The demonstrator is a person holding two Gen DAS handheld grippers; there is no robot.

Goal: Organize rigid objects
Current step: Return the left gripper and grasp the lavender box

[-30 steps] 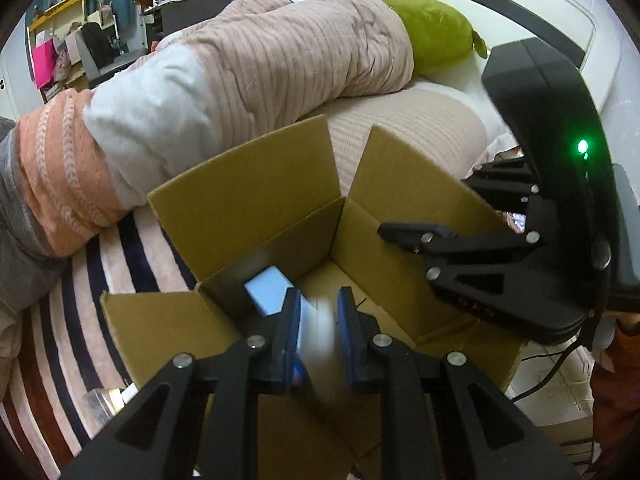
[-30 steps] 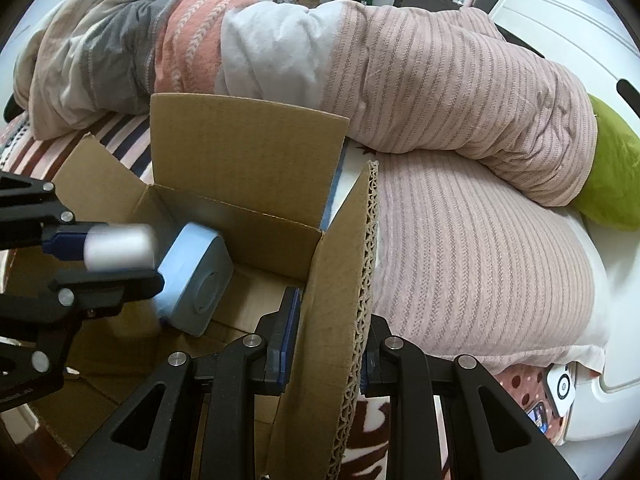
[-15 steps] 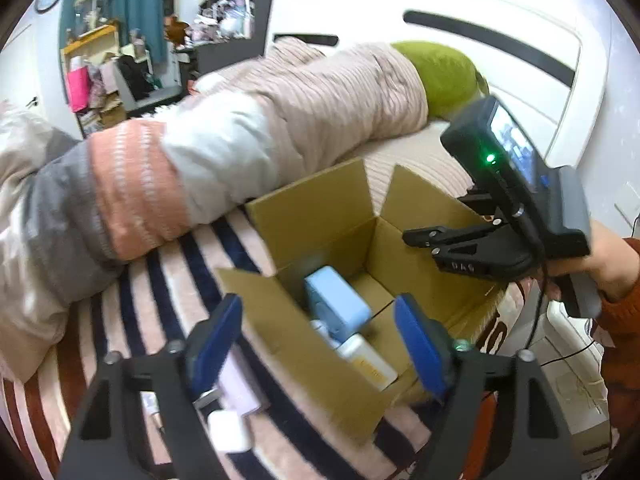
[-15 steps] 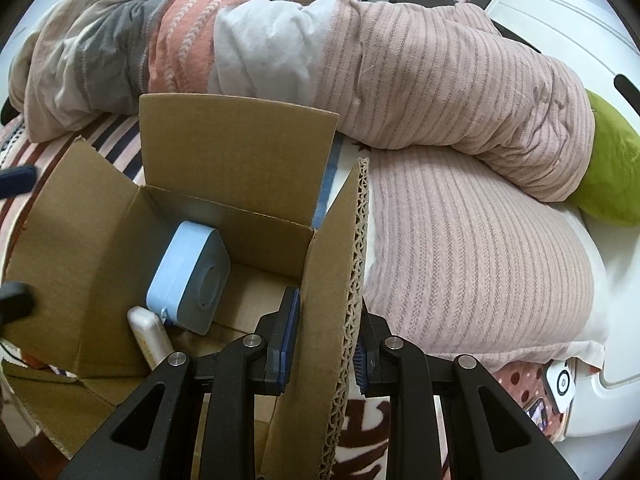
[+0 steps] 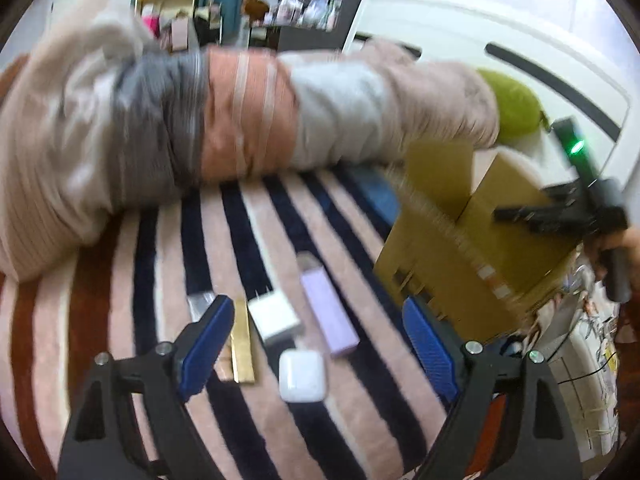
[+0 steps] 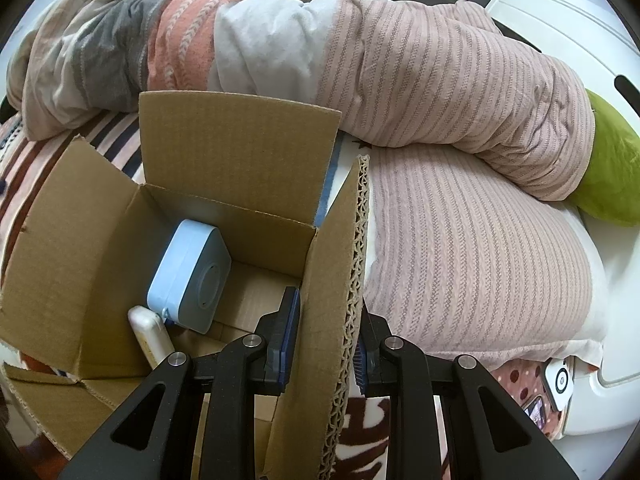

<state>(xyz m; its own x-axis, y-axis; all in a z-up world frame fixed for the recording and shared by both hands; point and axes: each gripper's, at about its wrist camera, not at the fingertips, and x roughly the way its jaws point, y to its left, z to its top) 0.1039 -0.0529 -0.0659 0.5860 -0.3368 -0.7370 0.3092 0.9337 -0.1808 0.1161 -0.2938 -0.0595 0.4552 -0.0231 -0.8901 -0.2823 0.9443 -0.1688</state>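
Note:
My left gripper hovers over the striped blanket, jaws opening wide, nothing gripped. Beneath it lie a white earbud case, a white charger, a purple bar, a gold bar and a silver piece. The cardboard box stands to the right, with my right gripper at its far flap. In the right wrist view my right gripper is shut on the box flap. Inside the box rest a light blue device and a white object.
A rolled duvet in grey, orange, white and pink lies behind the box. A green pillow sits at the white headboard. A ribbed pink cover lies right of the box. A phone rests at the bed's edge.
My left gripper let go of the white object in the box, opened wide, and swung left out of the box over the items on the blanket. The right gripper kept its hold on the flap.

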